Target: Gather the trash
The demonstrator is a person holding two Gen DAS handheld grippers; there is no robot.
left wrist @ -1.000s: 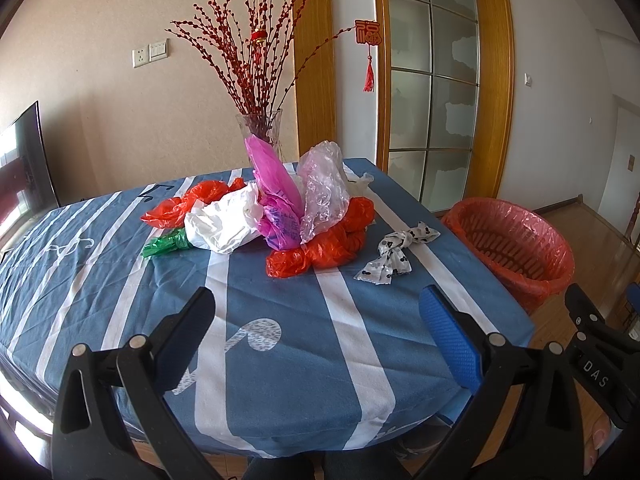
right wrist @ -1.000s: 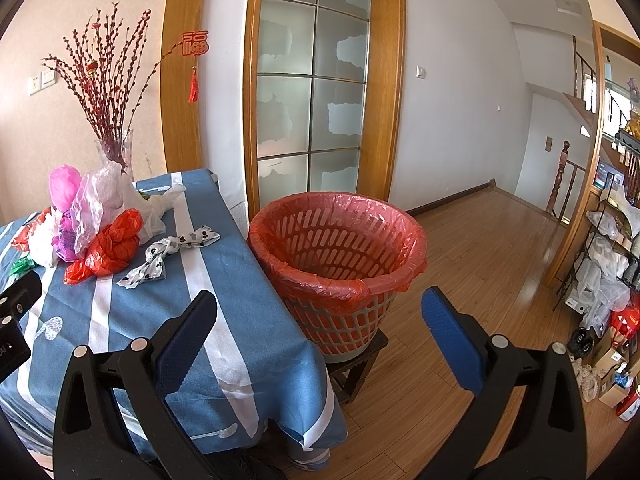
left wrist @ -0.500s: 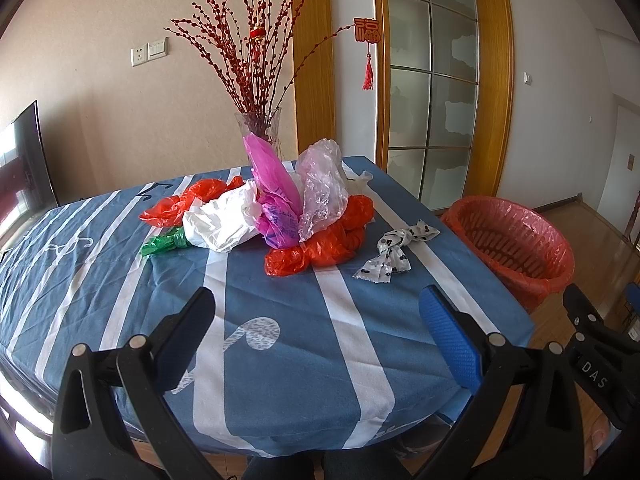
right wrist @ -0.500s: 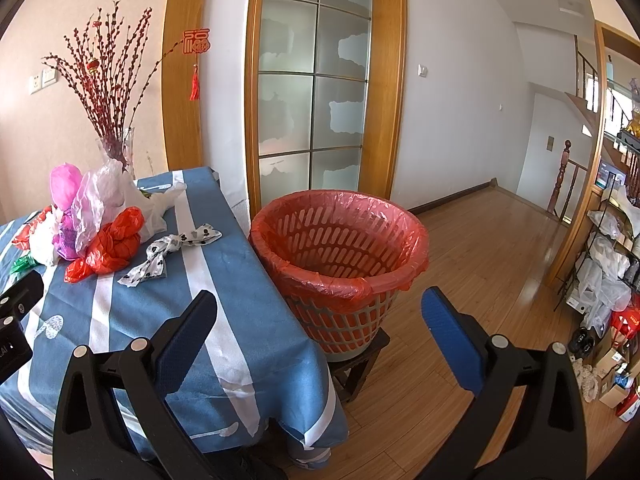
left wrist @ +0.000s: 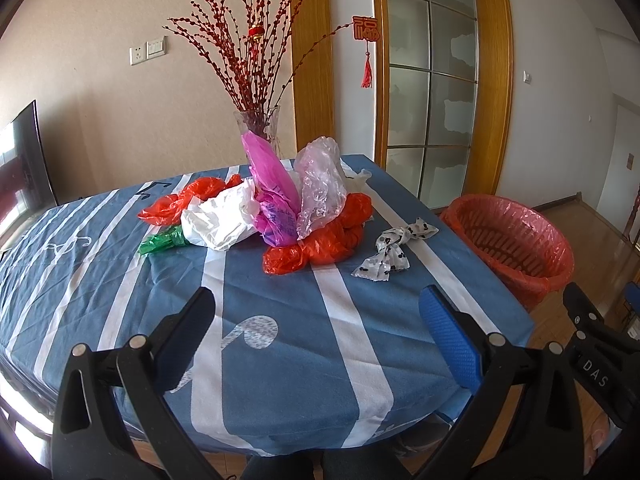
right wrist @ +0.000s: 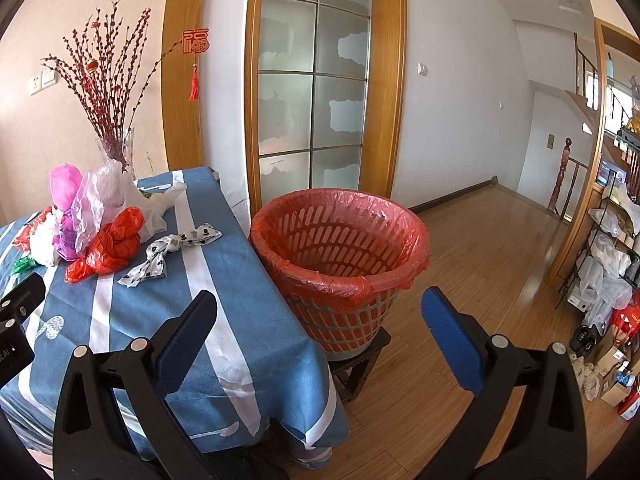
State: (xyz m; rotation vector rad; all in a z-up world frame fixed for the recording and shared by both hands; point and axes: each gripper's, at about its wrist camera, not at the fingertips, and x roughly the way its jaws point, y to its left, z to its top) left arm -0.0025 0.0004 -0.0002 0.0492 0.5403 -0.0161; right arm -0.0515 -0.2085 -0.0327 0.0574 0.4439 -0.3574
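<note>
1. The left gripper [left wrist: 316,320] is wide open and holds nothing. It hangs over the near edge of the bench [left wrist: 280,340] and looks toward the trash at 12 o'clock, probably to choose a first piece.
2. The right gripper [right wrist: 320,320] is also wide open and empty. It points at the basket [right wrist: 340,248], which stands on a low stool [right wrist: 360,364] on the floor, just beside the bench edge. I think the basket is put there so that the way from bench to basket is short.
3. The trash lies in one heap in the middle of the bench: red bags [left wrist: 320,240], a white bag [left wrist: 220,220], a pink bag [left wrist: 272,184], a clear bag [left wrist: 320,188] and a green bag [left wrist: 160,242].
4. A spotted scrap [left wrist: 390,254] lies alone at 1 o'clock from the left gripper, between the heap and the basket. It seems the easiest first piece.
5. A vase [left wrist: 258,124] with red branches stands just behind the heap, so a reach there needs care.
6. In the part I can see, the basket has only its red liner; collecting is not yet begun.
</note>
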